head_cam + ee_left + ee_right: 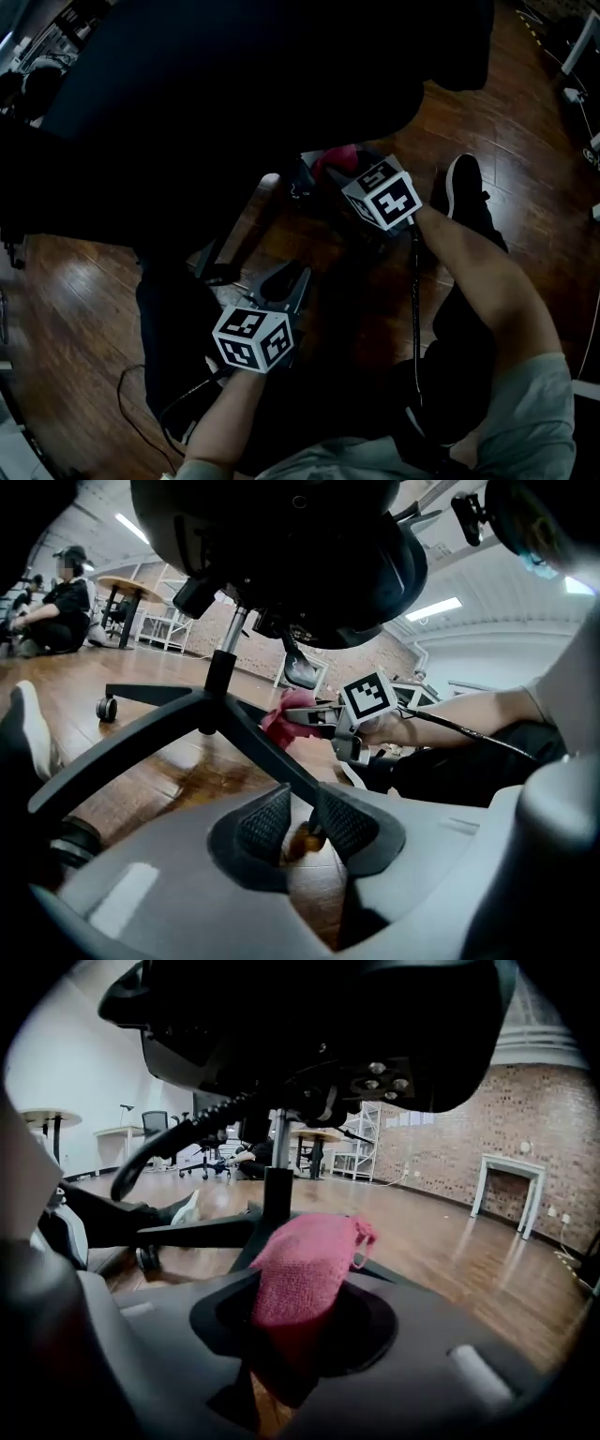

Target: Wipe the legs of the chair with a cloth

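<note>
The soft, light cloth (pixel 305 1260), clamped in the closed right gripper (pixel 298 1321), should wrap the stiff leg (pixel 258 745) easily; the left gripper (pixel 302 815), slightly parted, holds nothing.

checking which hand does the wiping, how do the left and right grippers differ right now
The right gripper is shut on a pink knitted cloth; the left gripper holds nothing, its jaws slightly apart with wooden floor showing between them. The right gripper faces the black chair's centre column; the left gripper sits at the outer end of one black chair leg. Both are low, under the seat.
</note>
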`<state>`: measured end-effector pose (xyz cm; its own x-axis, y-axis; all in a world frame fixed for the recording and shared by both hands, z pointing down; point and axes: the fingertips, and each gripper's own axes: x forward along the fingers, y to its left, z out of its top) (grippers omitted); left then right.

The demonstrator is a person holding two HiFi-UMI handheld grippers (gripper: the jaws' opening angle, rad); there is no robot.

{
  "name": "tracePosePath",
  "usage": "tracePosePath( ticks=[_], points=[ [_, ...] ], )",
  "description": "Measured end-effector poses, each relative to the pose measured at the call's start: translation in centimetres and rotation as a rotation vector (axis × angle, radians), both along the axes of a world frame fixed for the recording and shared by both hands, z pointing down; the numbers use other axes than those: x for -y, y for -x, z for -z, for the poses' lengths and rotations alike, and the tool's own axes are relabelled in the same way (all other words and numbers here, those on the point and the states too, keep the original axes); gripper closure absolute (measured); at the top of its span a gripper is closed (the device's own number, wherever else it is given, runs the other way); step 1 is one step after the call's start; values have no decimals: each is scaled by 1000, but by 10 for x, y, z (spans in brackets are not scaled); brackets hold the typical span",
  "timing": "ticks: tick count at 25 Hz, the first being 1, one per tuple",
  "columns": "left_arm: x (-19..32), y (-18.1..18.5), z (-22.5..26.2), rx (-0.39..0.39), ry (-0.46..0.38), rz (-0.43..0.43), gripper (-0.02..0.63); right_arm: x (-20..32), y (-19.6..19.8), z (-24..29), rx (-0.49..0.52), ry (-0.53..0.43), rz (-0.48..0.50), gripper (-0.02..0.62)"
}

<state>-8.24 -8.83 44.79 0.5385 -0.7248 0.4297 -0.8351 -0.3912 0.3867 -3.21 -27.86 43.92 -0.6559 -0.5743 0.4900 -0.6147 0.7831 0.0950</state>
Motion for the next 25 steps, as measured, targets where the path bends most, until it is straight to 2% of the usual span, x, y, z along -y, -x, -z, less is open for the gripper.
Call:
tracePosePath(
  ticks=[2, 3, 8, 13, 17, 19, 22, 25],
  points=[
    [1, -3, -1, -30, 9, 5, 440, -1, 11, -14, -25, 23, 23, 469],
    [2, -4, -1, -37, 7, 5, 418, -4, 16, -21, -40, 39, 40, 469],
    [10, -5, -2, -33, -8, 18, 399, -23, 12, -42, -69, 153, 93, 471],
    [17, -9, -11, 11, 17, 62, 330, -61, -21, -65, -149, 298, 158, 472],
    [23, -19, -17, 27, 37, 93, 325, -97, -49, -78, -194, 412, 217, 472],
    [27, -24, -20, 48, 43, 114, 365, -114, -63, -82, -214, 461, 249, 472],
    [36, -29, -22, 90, 43, 162, 494, -135, -78, -86, -240, 511, 300, 473],
    [42, -31, -28, 114, 69, 233, 578, -150, -87, -86, -261, 530, 354, 472]
  ],
)
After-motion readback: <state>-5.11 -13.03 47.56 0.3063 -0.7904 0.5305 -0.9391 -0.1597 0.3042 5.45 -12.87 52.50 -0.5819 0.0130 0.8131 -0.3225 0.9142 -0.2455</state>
